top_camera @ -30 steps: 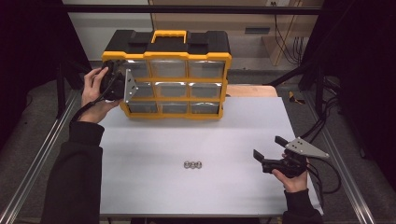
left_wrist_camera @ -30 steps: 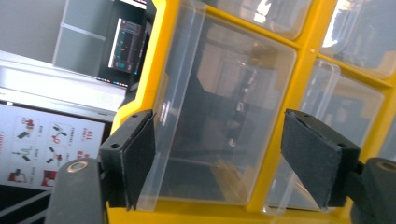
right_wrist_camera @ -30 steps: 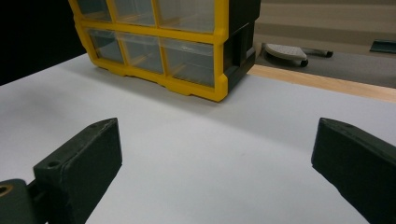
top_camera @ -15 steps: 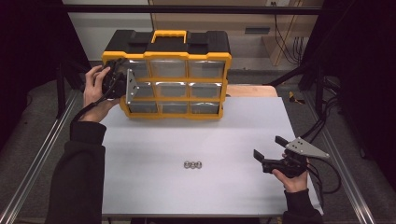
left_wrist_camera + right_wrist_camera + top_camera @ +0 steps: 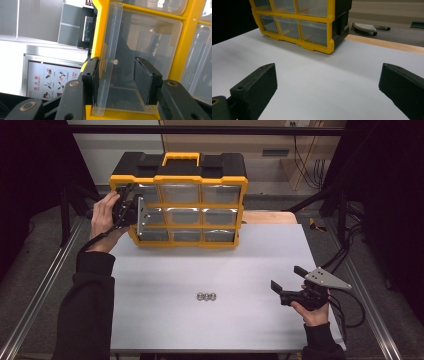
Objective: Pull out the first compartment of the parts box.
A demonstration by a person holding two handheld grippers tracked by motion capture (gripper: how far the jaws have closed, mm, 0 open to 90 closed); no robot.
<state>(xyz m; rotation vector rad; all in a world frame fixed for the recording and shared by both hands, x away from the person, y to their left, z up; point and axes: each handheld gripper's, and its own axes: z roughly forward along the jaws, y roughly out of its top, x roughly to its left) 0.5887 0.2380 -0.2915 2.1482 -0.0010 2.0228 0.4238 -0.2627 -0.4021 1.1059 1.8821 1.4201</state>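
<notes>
Left claw (image 5: 134, 210) is up at the organizer's (image 5: 180, 200) left edge, at the middle row, and its jaws have just been closing around the clear drawer (image 5: 112, 57) there. One pad lies against the drawer's outer wall, the other stands a little off inside it, so no squeeze yet. The drawer juts slightly from the yellow frame. Right claw (image 5: 290, 282) rests wide open and empty, low over the bench (image 5: 165, 270), well away from the organizer, with three nuts (image 5: 206, 296) lying mid-bench.
</notes>
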